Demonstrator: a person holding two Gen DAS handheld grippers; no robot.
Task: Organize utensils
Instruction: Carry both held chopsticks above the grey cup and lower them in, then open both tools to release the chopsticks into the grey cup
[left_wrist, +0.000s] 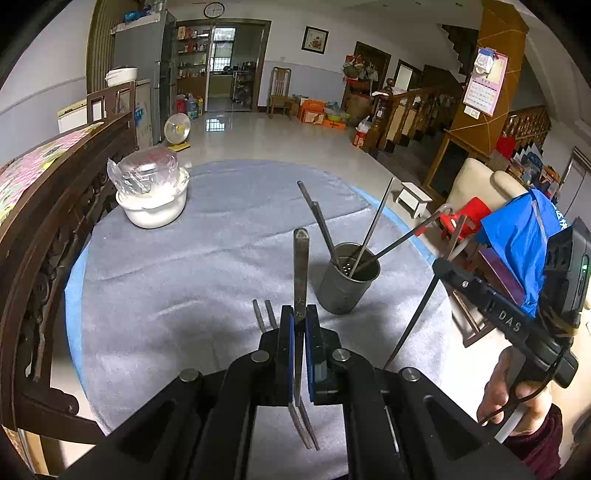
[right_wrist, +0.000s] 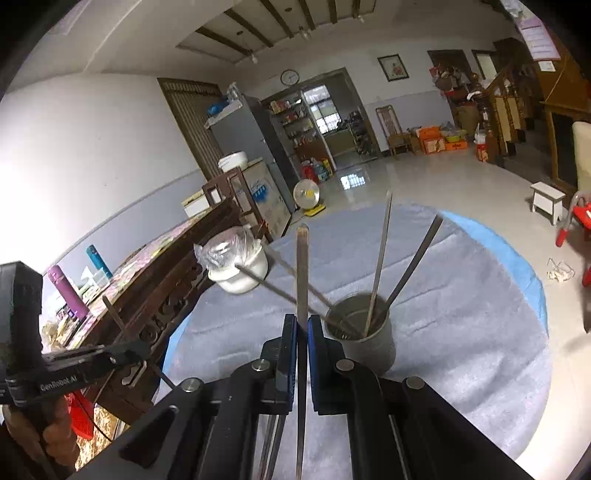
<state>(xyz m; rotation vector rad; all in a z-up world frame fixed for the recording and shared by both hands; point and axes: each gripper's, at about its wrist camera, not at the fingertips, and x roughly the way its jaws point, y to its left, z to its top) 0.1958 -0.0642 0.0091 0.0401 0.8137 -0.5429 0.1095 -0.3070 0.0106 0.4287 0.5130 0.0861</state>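
Utensils were mid-sort on the grey-covered desk (left_wrist: 166, 280). At the left, a white bowl (left_wrist: 153, 206) stood well clear. The left gripper (left_wrist: 299, 314) was clamped on a fork (left_wrist: 301, 266), handle up, just beside the metal cup (left_wrist: 349, 282) holding several utensils. The right gripper (right_wrist: 302, 323) pinched a flat metal utensil (right_wrist: 302, 266) near that cup. Each piece probably needed lifting above the rim, then lowering straight in.

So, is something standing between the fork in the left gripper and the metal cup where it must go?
No separate object blocks the way. The fork in the left gripper is just left of the metal cup. Only the utensils leaning inside it crowd the opening.
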